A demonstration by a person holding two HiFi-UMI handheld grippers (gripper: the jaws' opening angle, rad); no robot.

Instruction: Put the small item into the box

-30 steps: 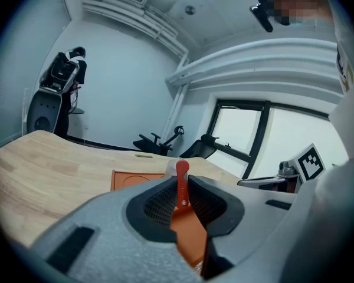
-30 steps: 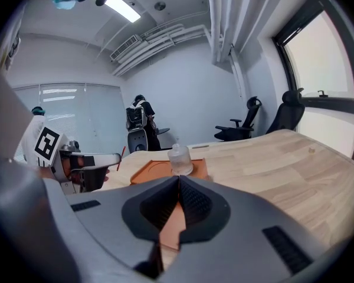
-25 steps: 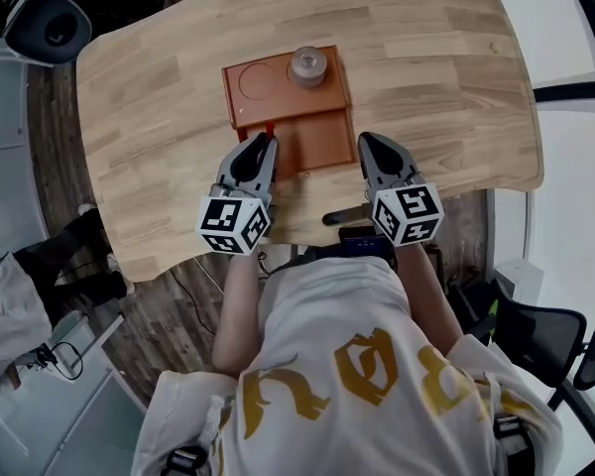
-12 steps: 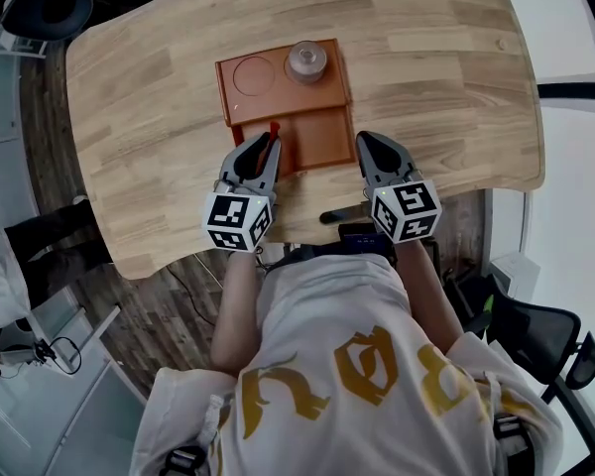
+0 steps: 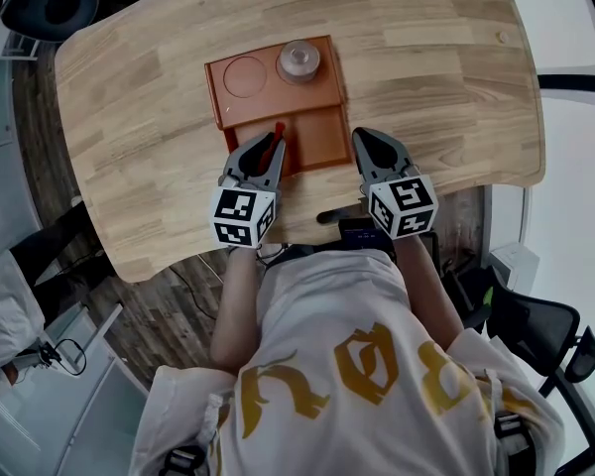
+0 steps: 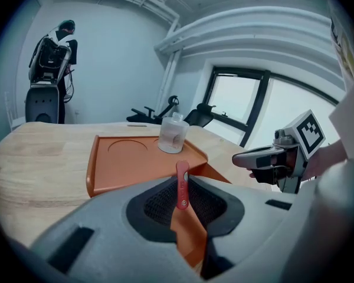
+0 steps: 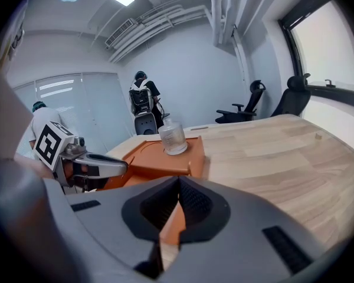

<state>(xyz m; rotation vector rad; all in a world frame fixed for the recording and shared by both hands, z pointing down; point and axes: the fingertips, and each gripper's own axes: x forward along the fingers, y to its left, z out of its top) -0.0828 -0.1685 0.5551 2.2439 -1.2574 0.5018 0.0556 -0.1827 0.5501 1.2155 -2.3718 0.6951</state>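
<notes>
A pale wooden table (image 5: 426,67) on a dark plank floor (image 5: 178,310) bears an orange box (image 5: 317,139). The left gripper (image 5: 266,150) clamps a red stick (image 5: 276,135). The right gripper (image 5: 363,139) is closed and empty.

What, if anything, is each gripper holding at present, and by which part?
The left gripper pinches a small flat red strip by its lower part, its top end sticking out past the jaws. The right gripper is shut on nothing.

Bottle (image 5: 298,59) on box (image 5: 278,102) (far right corner)

left hand-held gripper (image 5: 268,145) pinches a small red item (image 6: 182,184); right hand-held gripper (image 5: 363,137) alongside, jaws together, empty.
</notes>
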